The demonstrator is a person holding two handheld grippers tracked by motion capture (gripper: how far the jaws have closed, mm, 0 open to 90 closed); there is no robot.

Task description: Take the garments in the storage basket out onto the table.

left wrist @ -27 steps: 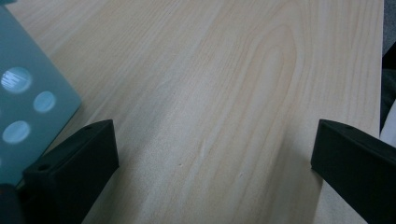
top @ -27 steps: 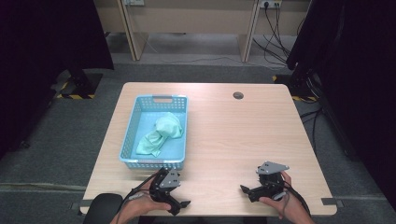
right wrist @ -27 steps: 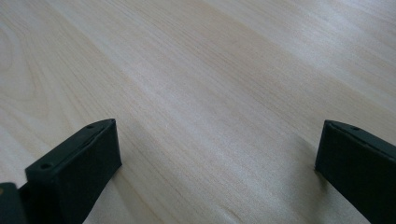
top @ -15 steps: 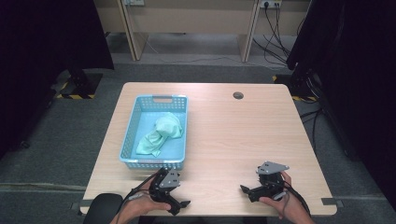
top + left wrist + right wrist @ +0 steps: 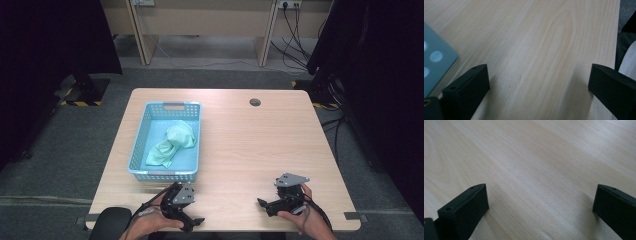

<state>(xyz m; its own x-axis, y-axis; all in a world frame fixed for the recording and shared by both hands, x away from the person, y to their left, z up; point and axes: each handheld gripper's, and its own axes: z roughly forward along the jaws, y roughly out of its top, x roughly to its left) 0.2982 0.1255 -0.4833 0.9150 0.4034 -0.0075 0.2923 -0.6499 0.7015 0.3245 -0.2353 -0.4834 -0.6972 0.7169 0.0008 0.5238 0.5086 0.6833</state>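
Two grippers low at the bench's [image 5: 240,145] near edge, left gripper [image 5: 192,220] just below the blue basket [image 5: 150,176], fingers spread over bare wood, right gripper [image 5: 264,204] well apart, fingers likewise spread, green cloth [image 5: 172,144] crumpled inside the basket.

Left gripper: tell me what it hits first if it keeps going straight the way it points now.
Likely nothing on the table. The left gripper, jaws open, points across bare table toward its edge, with dark floor beyond. The blue basket lies off to one side of that line, though depth is hard to judge.
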